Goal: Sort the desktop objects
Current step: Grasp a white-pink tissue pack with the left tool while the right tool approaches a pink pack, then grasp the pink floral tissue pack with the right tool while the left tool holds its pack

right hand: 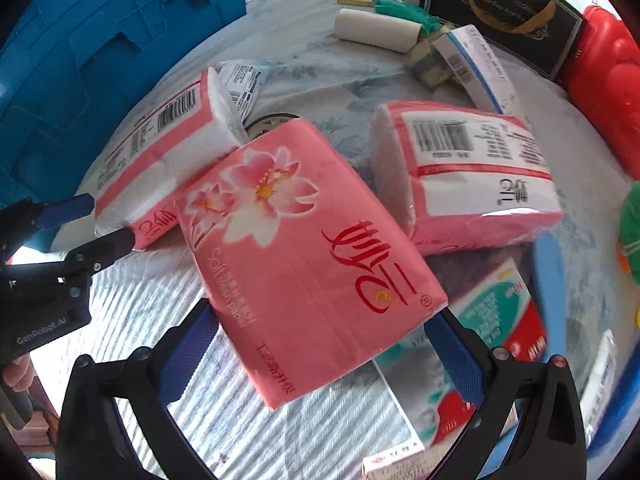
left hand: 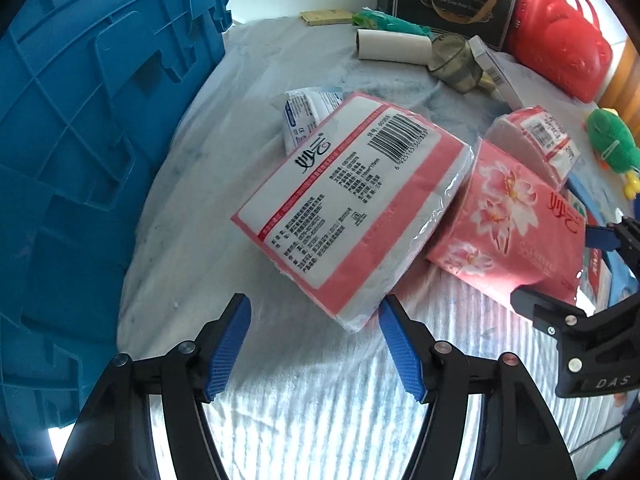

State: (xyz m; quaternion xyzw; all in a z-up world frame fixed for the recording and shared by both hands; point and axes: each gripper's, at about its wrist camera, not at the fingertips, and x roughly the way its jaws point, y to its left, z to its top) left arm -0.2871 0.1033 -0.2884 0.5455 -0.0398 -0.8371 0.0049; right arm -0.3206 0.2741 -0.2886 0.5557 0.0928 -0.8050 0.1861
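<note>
Our right gripper [right hand: 320, 344] pinches the flowered tissue pack [right hand: 304, 248], raised over the near cloth; our left gripper [left hand: 314, 344] hangs spread just short of the barcode-up pack [left hand: 352, 204]. We should keep the squeeze firm and carry it level toward the blue crate [left hand: 80, 120] at far left, clearing the neighbouring packs.

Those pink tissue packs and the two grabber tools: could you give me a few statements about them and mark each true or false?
1. The right gripper clamps the flowered tissue pack. True.
2. The left gripper holds a pack too. False: it is open, gripping nothing, with the barcode-side pack just ahead.
3. Three pink packs are visible. True, counting the third pack.
4. The crate is red. False: it is blue.
5. The cardboard tube stands upright. False: it lies flat.
</note>
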